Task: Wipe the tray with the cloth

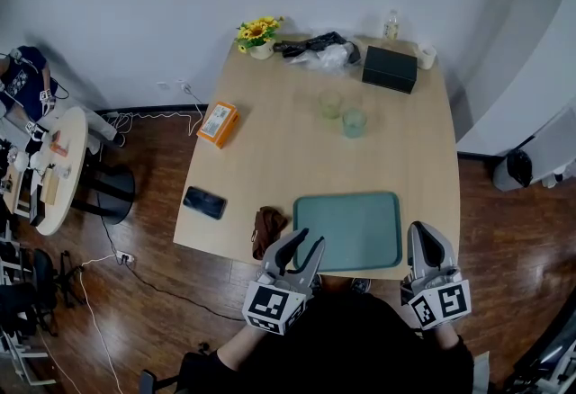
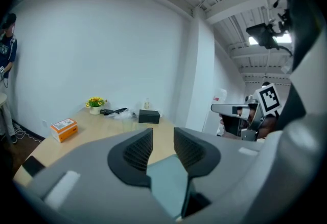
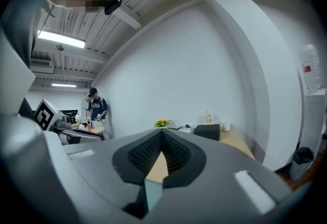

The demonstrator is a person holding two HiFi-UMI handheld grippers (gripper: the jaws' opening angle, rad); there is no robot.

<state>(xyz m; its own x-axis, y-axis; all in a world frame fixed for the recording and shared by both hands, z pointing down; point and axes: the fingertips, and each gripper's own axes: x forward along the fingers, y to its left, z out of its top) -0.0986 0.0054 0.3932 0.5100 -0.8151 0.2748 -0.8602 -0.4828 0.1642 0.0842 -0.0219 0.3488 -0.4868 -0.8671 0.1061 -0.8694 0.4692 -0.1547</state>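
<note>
Two tools sit nearest, at the near edge of the desk: the left claw and the right claw. The left claw's jaws stand a narrow gap apart with nothing between them, and only the tray shows through the gap. The right claw's jaws are closed tip to tip and hold nothing.

Between the two claws, the green tray lies flat along the desk's near edge. The left claw's tips reach over its near left corner, and the right claw stands at its right side. The brown cloth lies crumpled on the desk just left of the tray, beside the left claw and not gripped by it.

A little farther left lies a dark phone, and beyond it an orange box near the desk's left edge. Past the tray, at mid-desk, a glass and a second glass stand close together.

Along the far edge, from left to right, are a pot of yellow flowers, a heap of black items with a clear bag, a small bottle, a black box and a white cup.
</note>
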